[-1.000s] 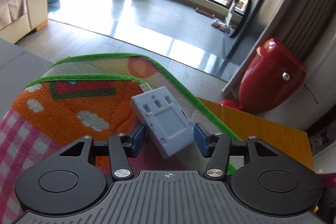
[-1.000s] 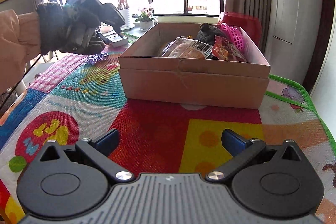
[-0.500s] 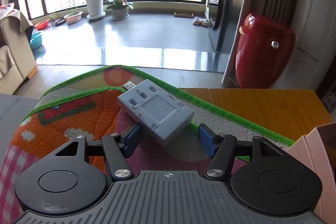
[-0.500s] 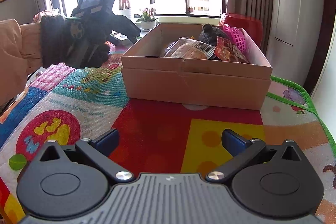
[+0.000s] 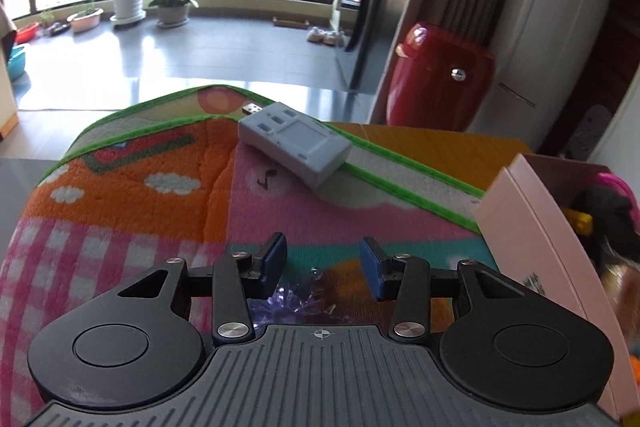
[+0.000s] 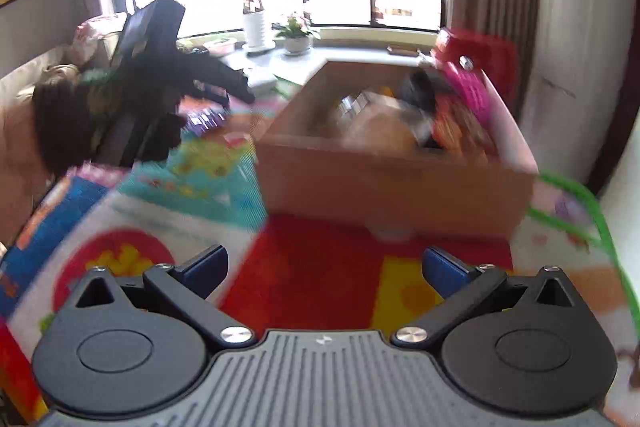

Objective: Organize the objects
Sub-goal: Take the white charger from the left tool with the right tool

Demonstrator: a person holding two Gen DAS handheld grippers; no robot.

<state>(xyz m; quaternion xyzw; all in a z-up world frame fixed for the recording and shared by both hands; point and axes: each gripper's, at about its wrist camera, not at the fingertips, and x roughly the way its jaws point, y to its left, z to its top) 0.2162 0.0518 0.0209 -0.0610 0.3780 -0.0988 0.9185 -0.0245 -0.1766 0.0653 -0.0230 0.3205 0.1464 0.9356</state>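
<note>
A grey USB hub (image 5: pixel 294 143) lies flat on the colourful play mat (image 5: pixel 160 195), close to its green far edge. My left gripper (image 5: pixel 324 261) hovers well short of the hub, and its jaws are closing. A crinkly purple foil piece (image 5: pixel 296 301) lies on the mat just under and between them, with no pad pressing on it. The cardboard box (image 6: pixel 396 187) holds snack packets, a pink basket and a dark plush toy. My right gripper (image 6: pixel 324 267) stands wide open over the mat in front of the box, holding nothing. That view is blurred.
The box's pale wall (image 5: pixel 540 227) stands just right of the left gripper. In the right wrist view a gloved hand (image 6: pixel 132 115) holds the left tool, left of the box. A red cabinet (image 5: pixel 440 79) and bare wooden table top (image 5: pixel 432 151) lie beyond the mat.
The left gripper drew back from the grey hub, which stayed on the mat, and now sits over the purple foil with narrower jaws. The right gripper rose; its view is blurred.
</note>
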